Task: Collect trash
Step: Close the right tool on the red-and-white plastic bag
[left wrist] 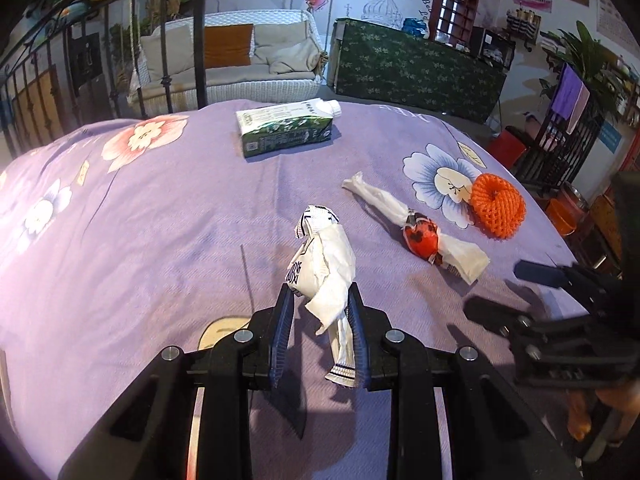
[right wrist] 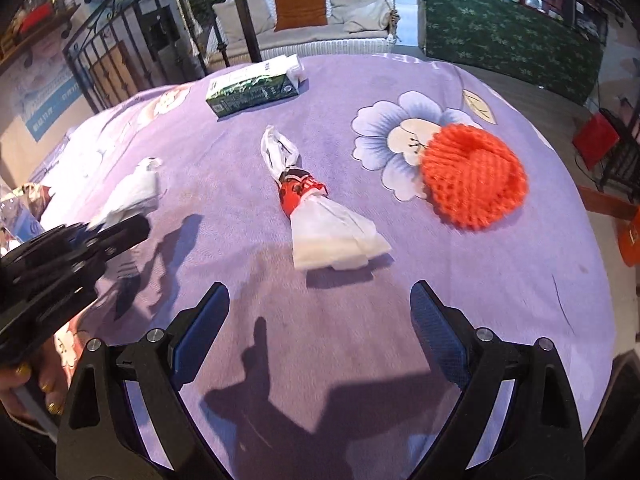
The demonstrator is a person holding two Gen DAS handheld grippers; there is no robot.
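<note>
Four pieces of trash are in view on the purple floral cloth (right wrist: 500, 288). Your left gripper (left wrist: 320, 300) is clamped on the crumpled white wrapper (left wrist: 324, 264), lifted just off the cloth. Your right gripper (right wrist: 320, 304) has its jaws wide apart with nothing between them, and the twisted red-and-white wrapper (right wrist: 316, 208) lies just beyond its tips. To the right of that sits the orange foam net (right wrist: 474, 176), clear of the wrapper. Far off, near the back edge, the green milk carton (right wrist: 256, 84) lies on its side. Bare cloth stretches near you; the table's right edge curves away close past the net.
</note>
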